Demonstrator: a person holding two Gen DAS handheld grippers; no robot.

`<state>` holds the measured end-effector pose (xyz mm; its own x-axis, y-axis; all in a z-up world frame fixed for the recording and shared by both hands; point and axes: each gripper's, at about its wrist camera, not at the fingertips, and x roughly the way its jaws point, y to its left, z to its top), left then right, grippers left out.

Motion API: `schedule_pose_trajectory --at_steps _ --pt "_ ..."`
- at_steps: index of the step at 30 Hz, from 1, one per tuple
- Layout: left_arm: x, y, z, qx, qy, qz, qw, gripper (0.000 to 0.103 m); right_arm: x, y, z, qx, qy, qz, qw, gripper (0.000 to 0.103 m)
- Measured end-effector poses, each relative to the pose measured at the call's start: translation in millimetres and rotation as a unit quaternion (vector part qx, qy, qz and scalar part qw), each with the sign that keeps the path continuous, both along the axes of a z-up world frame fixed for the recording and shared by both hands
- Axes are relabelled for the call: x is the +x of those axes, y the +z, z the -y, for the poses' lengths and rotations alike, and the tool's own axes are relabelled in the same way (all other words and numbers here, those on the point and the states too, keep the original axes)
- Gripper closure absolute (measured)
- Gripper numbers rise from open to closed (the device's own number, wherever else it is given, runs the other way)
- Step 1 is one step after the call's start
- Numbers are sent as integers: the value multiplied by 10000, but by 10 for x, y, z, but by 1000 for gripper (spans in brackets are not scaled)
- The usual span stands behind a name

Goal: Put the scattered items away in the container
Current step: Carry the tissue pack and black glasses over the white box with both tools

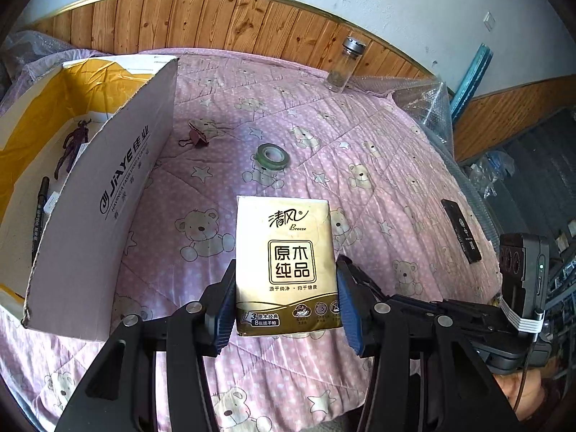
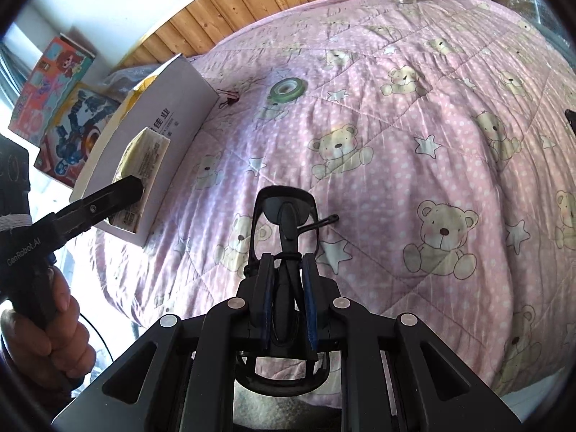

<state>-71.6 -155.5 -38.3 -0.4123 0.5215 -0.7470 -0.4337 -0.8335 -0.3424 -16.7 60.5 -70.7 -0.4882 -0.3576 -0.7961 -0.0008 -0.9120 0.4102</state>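
Note:
A beige tissue pack [image 1: 284, 248] is clamped between the blue pads of my left gripper [image 1: 286, 277], held above the pink bear quilt [image 1: 360, 165]. The right wrist view shows that pack [image 2: 144, 158] in the air beside the white cardboard box [image 2: 169, 115]. My right gripper [image 2: 288, 262] is shut on folded black glasses [image 2: 284, 212], which stick out past the fingertips. The box [image 1: 108, 194] stands open at the left and holds a purple figure [image 1: 73, 144] and a black marker [image 1: 39, 208]. Loose on the quilt lie a binder clip [image 1: 196, 135] and a green tape roll [image 1: 270, 153].
A glass bottle [image 1: 343, 66] with a metal cap stands near the wooden wall panel at the back. A flat black bar-shaped object [image 1: 461, 230] lies on the quilt's right side. Bubble wrap [image 1: 428, 108] lines the right edge. Colourful toy boxes [image 2: 54, 82] stand behind the cardboard box.

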Motion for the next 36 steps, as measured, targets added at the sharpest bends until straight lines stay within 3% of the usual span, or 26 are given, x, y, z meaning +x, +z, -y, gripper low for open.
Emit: schedule_pose_trajectory --at_steps 1,5,8,11,12,14,15,21,28,33,35,36 --pt "24 21 15 24 4 -27 10000 52 19 29 27 -2 34 -46 10000 98" --pt "103 94 87 93 32 -115 9999 52 65 100 155 160 152 -167 9996 98" --pt "126 79 173 101 129 -106 9998 52 49 -62 276 352 316 -43 9989 98" --pt "141 -29 240 66 220 19 9997 52 110 -194 446 170 671 79 9976 94" --pt "155 -62 262 53 244 50 9997 52 152 -183 509 255 731 34 9970 90" --pt "178 -92 308 79 270 103 9996 52 210 -161 588 661 687 -108 9954 51" --pt "181 -91 322 90 279 101 9995 52 221 -159 604 898 641 -184 9937 50" --pt "184 -60 327 217 204 75 9995 52 154 -312 661 1743 805 -119 9813 52" --pt "173 -43 373 376 189 96 9991 52 236 -36 289 1419 259 -329 9890 51" --pt "193 -84 343 455 88 167 9988 52 184 -432 359 1555 367 235 9869 50" --pt "211 -108 336 442 38 185 9988 52 177 -459 396 1776 252 58 9838 66" --pt "218 -123 342 424 31 202 9989 52 156 -438 383 1713 201 83 9850 67"
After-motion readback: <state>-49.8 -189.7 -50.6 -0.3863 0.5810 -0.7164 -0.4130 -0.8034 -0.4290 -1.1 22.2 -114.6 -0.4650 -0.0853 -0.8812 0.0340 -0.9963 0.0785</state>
